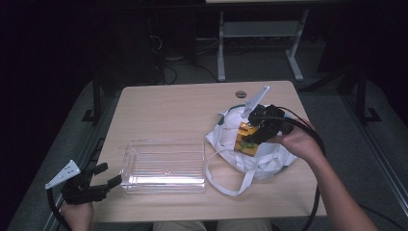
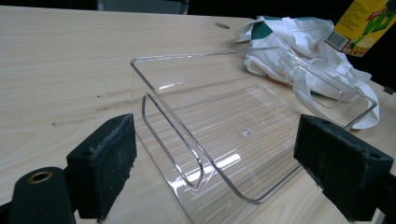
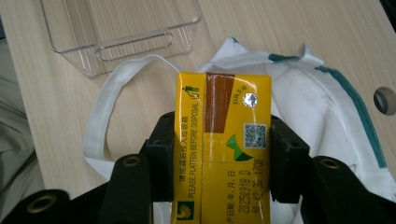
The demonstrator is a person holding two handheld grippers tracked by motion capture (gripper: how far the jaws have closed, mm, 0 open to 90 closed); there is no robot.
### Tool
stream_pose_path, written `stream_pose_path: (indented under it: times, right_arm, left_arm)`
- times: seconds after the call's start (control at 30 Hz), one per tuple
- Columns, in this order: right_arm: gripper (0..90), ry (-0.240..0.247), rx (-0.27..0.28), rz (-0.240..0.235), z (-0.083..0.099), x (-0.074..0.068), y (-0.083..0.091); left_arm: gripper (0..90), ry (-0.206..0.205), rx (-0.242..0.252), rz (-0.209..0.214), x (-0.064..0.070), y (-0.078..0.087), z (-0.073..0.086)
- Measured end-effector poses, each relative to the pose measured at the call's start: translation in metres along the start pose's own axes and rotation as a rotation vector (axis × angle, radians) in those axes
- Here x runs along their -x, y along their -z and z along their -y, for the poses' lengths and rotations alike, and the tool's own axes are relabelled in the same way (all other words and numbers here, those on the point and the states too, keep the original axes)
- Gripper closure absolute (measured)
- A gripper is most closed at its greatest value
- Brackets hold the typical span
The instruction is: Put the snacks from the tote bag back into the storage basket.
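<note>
The right gripper (image 1: 251, 136) pinched the carton (image 3: 222, 144), lifted over the bag (image 1: 269, 161); the bin (image 1: 164, 166) lay empty. The left gripper (image 1: 109, 175), jaws spread, waited near the bin.

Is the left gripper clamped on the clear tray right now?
No, the left gripper is open, its pads apart on either side of the clear tray.

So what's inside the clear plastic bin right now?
Nothing: through the clear bin only its ribbed floor and the table show. The yellow carton is clamped in the right gripper above the white bag.
</note>
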State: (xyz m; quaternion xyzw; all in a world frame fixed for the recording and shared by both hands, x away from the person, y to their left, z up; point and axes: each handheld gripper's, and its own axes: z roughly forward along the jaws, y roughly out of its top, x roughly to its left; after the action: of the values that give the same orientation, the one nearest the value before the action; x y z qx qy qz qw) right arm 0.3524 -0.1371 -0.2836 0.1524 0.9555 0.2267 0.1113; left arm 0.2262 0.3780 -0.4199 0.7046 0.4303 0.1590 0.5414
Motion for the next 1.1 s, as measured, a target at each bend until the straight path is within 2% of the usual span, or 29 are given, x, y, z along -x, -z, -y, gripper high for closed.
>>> stream_pose_path:
  times: [0.53,0.73,0.8,1.1]
  right_arm:
    - [52.2,0.077,0.026,-0.034,-0.038,-0.021,0.011]
    - [52.2,0.102,0.012,-0.055,-0.050,-0.029,0.008]
    - [52.2,0.109,0.020,-0.072,-0.054,-0.032,0.006]
    - [52.2,0.148,0.035,-0.093,-0.071,-0.043,0.002]
  left_arm:
    - [12.8,0.006,0.005,0.002,0.000,0.000,0.000]
    - [12.7,0.004,0.004,0.003,0.000,-0.001,0.000]
    - [12.8,0.006,0.005,0.002,0.000,-0.001,0.000]
    - [12.8,0.004,0.006,0.001,-0.001,0.000,0.000]
